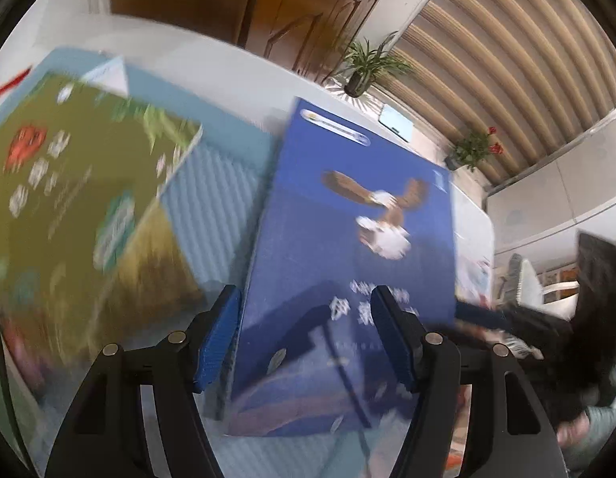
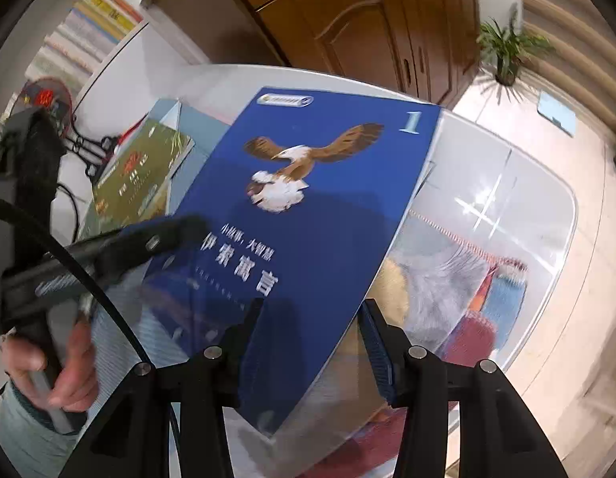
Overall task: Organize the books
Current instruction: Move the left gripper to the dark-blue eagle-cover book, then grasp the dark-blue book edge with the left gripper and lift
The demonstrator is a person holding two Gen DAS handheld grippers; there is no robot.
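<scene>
my right gripper [image 2: 311, 342] straddles the blue book [image 2: 308, 215] edge, pads not pressing; left gripper [image 1: 306, 334] open above it. next: close, then stack beside green book [image 1: 77, 183].

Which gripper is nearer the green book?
Left. The left gripper hovers over the blue book, beside the green book; the right gripper straddles the blue book's far edge.
</scene>
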